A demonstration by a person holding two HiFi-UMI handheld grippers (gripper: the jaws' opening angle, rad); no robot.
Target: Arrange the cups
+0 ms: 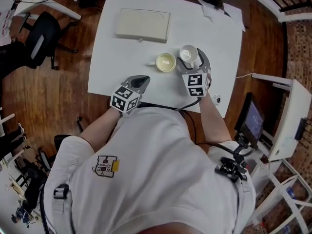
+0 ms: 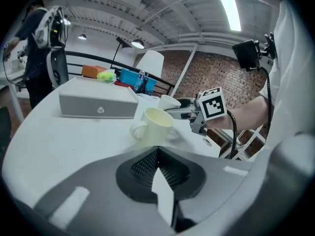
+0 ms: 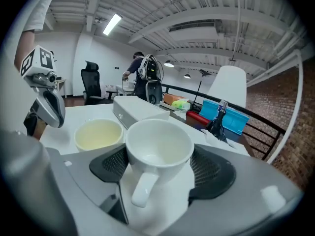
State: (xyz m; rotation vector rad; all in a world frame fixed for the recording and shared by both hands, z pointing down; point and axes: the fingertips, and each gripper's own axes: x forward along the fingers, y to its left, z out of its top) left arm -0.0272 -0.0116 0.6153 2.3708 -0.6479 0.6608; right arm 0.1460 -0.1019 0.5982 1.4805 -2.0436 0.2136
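Your right gripper [image 3: 160, 162] pinches the white cup [image 3: 157, 140] by its sides, just right of the cream cup [image 1: 165, 62] on the white table [image 1: 122, 57]. Your left gripper [image 2: 157, 154], jaws pressed together on nothing, hangs near the table's front edge.

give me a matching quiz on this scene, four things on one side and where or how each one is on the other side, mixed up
Things:
1. white cup
2. pale yellow cup
3. grey box
4. left gripper

Places or states:
a. shut, nothing in it
b. alone near the far edge of the table
c. loose on the table, right beside the held cup
d. gripped by the right gripper

Pairs: 1-d, 2-c, 3-b, 4-a
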